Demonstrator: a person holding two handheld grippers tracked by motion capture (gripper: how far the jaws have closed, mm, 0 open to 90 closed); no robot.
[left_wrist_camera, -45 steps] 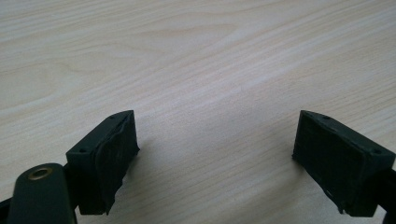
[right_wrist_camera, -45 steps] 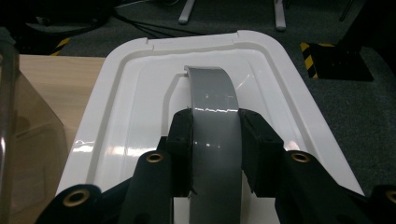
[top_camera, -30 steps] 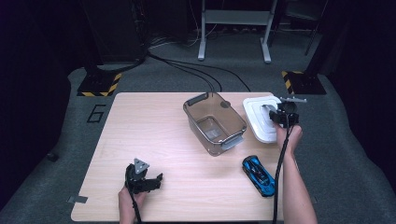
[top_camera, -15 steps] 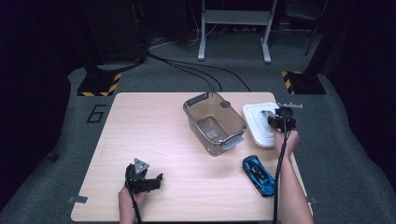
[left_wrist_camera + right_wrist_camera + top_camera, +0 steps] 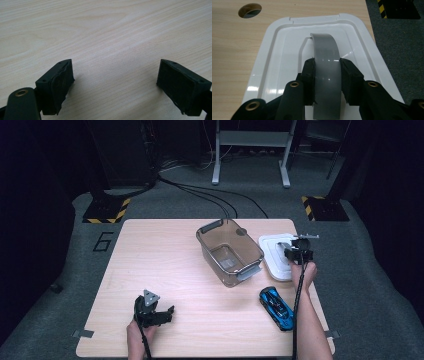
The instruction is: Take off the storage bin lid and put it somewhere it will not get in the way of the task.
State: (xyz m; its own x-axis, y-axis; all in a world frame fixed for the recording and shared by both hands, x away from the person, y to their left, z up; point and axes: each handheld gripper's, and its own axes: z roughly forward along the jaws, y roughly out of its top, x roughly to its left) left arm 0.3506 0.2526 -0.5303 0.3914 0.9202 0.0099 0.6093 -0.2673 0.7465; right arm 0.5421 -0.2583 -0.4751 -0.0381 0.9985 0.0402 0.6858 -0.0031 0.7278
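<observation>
Lid (image 5: 276,256), white, lies flat at the table's (image 5: 150,265) right edge, beside the open bin (image 5: 229,251). Right tongs (image 5: 327,72) clamp its grey handle (image 5: 325,53); lift level and squarely. Left tongs (image 5: 115,82) rest agape, empty.

**Black jaws, brass eyelets**

Both grippers are black. The left gripper (image 5: 151,311) carries a grey three-cornered plate on top and blocky, worn jaw pads. The right gripper (image 5: 327,75) shows brass-ringed screw holes on its links. A black cable trails from each along bare forearms.
</observation>
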